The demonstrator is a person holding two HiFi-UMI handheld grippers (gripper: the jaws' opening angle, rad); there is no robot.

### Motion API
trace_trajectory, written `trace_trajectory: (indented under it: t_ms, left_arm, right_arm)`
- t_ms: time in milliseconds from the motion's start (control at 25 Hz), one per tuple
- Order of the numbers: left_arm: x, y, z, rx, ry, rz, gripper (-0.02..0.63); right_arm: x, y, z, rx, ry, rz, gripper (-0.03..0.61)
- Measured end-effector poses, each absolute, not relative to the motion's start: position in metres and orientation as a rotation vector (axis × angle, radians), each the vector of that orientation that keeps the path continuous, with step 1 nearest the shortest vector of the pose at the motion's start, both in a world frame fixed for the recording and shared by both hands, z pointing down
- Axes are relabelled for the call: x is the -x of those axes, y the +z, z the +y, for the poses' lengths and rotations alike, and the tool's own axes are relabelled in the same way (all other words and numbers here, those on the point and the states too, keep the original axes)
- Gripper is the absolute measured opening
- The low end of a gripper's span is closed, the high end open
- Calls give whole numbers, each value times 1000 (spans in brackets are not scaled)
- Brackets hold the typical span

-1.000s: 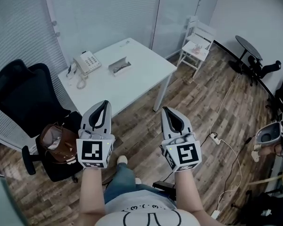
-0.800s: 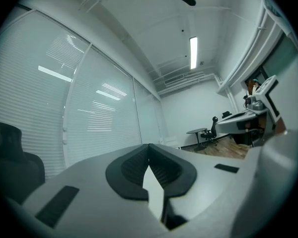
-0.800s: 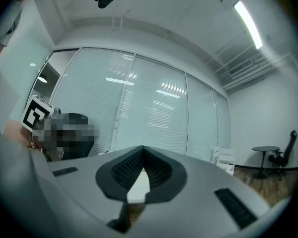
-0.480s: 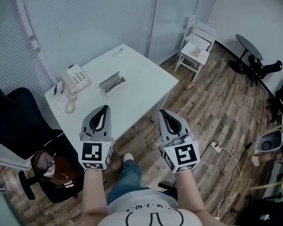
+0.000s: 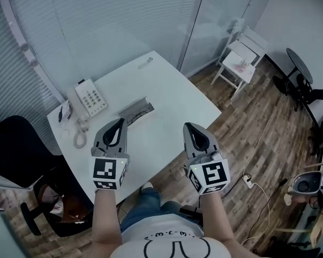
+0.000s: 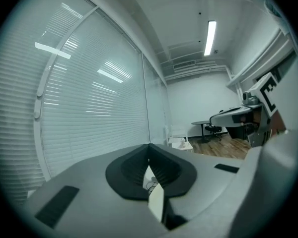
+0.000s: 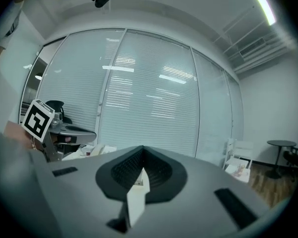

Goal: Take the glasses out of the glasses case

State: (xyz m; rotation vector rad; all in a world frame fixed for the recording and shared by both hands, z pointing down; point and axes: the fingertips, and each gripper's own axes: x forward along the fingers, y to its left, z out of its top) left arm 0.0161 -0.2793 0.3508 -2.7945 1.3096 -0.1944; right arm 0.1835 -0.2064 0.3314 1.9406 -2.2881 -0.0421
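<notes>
In the head view an open grey glasses case (image 5: 135, 112) lies on the white table (image 5: 172, 98), with dark glasses (image 5: 142, 110) inside it. My left gripper (image 5: 119, 121) is held level just short of the case, over the table's near part, jaws shut and empty. To its right, my right gripper (image 5: 190, 126) hangs over the table's near edge, also shut and empty. In the left gripper view the jaws (image 6: 149, 146) meet at their tips. The right gripper view shows that gripper (image 7: 141, 147) shut the same way, with blinds beyond.
A white desk phone (image 5: 90, 97) with a coiled cord sits on the table's left part. A black office chair (image 5: 13, 144) and a brown bag (image 5: 56, 206) are at the left. A white chair (image 5: 241, 52), a round black table (image 5: 300, 64) and floor cables (image 5: 248, 180) are to the right.
The person has walked up to the table. Both grippers moved forward from over the floor to over the table's near edge, and stayed shut.
</notes>
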Motion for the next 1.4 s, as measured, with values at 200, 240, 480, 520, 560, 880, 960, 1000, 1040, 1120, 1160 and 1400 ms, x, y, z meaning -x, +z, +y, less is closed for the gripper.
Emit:
trace_trajectory:
  t_ms: [200, 240, 480, 520, 560, 880, 960, 1000, 1040, 1120, 1160, 1400]
  left_arm:
    - [-25, 378, -310, 2900, -323, 1244, 168]
    - [-27, 383, -314, 2916, -349, 1229, 198]
    - [-36, 409, -338, 2942, -489, 1219, 149]
    - [-39, 415, -343, 2950, -526, 1207, 147]
    - [-43, 422, -347, 2958, -574, 1185, 143]
    - [-76, 494, -377, 2981, -1049, 923, 121]
    - [-82, 508, -382, 2976, -1146, 871, 114]
    - [-84, 517, -385, 2976, -1192, 841, 109]
    - [-86, 526, -387, 2976, -1240, 803, 107]
    - [-88, 543, -390, 2969, -1339, 723, 107]
    - [-88, 549, -392, 2960, -1390, 685, 107]
    - [-93, 579, -400, 2869, -1645, 508, 96]
  right_arm:
    - [-194, 344, -242, -1933, 5, -2273, 11]
    - [-196, 346, -248, -1933, 13, -2271, 10]
    - [-205, 362, -279, -1871, 65, -2285, 11]
    - [-207, 366, -285, -1858, 72, -2290, 11]
    - [-209, 369, -291, -1846, 79, -2294, 11]
    - [-228, 408, -343, -1716, 181, -2329, 11]
    - [-232, 419, -354, -1687, 217, -2334, 11]
    - [-233, 424, -360, -1673, 231, -2336, 11]
    - [-234, 429, -365, -1659, 243, -2338, 11]
    - [-237, 438, -374, -1636, 263, -2341, 11]
    - [-238, 442, -378, -1627, 274, -2341, 11]
    - [-249, 462, -399, -1589, 333, -2339, 11]
